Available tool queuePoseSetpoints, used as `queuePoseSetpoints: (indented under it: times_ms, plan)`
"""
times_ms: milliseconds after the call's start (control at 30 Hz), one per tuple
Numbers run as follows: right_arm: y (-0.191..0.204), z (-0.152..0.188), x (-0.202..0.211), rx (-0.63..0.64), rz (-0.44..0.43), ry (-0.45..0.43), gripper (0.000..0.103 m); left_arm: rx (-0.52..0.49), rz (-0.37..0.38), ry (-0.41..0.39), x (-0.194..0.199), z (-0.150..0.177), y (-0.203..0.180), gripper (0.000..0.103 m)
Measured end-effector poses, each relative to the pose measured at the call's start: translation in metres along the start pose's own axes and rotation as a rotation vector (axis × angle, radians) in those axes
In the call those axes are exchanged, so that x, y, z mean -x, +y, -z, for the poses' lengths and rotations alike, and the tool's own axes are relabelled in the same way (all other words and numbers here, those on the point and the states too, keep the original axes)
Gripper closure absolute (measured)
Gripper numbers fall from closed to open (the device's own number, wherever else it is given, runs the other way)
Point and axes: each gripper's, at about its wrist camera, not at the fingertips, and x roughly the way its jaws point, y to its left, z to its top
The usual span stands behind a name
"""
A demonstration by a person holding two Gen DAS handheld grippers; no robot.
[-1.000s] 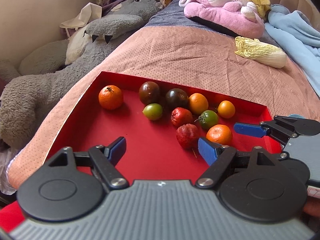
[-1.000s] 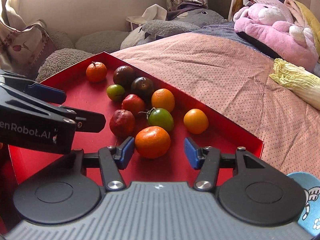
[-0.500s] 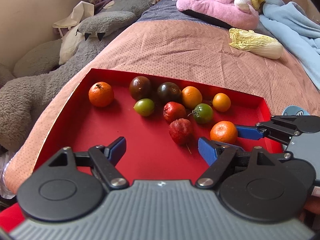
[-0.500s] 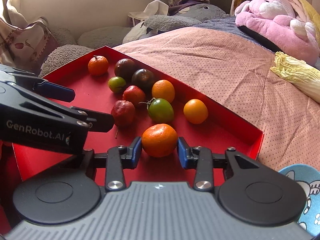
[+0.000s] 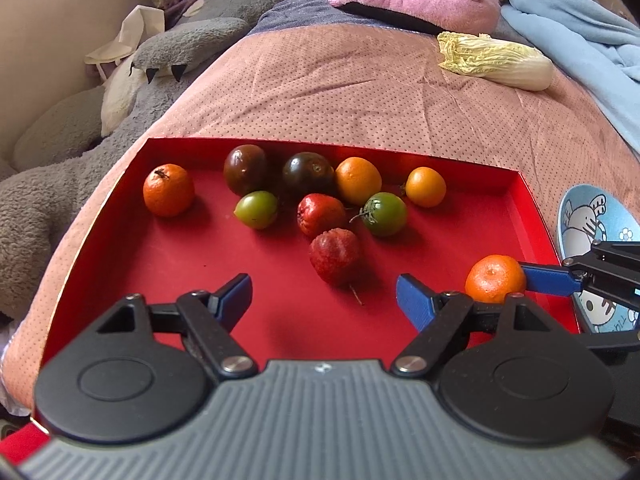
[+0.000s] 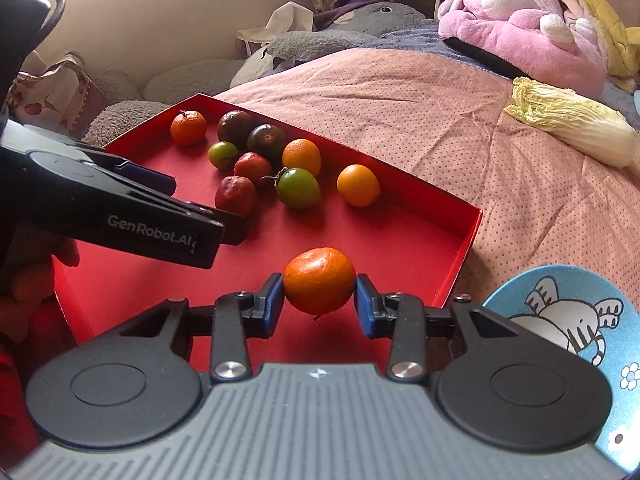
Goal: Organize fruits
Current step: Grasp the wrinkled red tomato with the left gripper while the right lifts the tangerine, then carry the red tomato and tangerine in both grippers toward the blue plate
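Right wrist view — fingers (image 6: pixel 269 304) grip mandarin (image 6: pixel 319 281) above red tray (image 6: pixel 400 236) holding nine fruits.

An orange mandarin (image 6: pixel 319 281) is showing between blue pads (image 6: pixel 273 300). The tray (image 6: pixel 400 236) is glowing red beside a pale-blue cartoon-printed bowl (image 6: pixel 568 312).

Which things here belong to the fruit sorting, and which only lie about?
Job: right tool shut on a mandarin; open left tool; red tray with nine more fruits; blue bowl.

Lying about: cabbage, pink plush, grey plush, blue blanket.
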Motion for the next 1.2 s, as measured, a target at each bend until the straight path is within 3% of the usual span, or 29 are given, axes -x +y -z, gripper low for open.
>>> queuePoseSetpoints:
  times_ms: [333, 400, 500, 567, 633, 733, 1200]
  plan:
    - [0.013, 0.002, 0.011, -0.003, -0.022, -0.015, 0.059, -0.004, -0.019, 0.020, -0.015, -0.004, -0.003, 0.022]
    - [0.014, 0.002, 0.012, -0.003, -0.021, -0.017, 0.059, 0.010, -0.009, 0.022, -0.018, -0.006, -0.001, 0.029]
    - [0.012, 0.002, 0.014, -0.008, -0.018, -0.020, 0.059, 0.008, -0.010, 0.017, -0.021, -0.008, -0.002, 0.030]
    - [0.010, 0.002, 0.016, -0.014, -0.013, -0.024, 0.059, 0.004, -0.008, 0.010, -0.022, -0.009, -0.003, 0.036]
    - [0.008, 0.003, 0.018, -0.019, -0.009, -0.026, 0.059, -0.004, 0.002, 0.003, -0.021, -0.009, -0.005, 0.051]
    - [0.007, 0.005, 0.021, -0.024, -0.002, -0.026, 0.059, -0.020, 0.008, -0.003, -0.022, -0.011, -0.008, 0.065]
    - [0.005, 0.013, 0.037, -0.046, 0.014, -0.038, 0.059, -0.020, 0.018, -0.002, -0.015, -0.007, -0.010, 0.066]
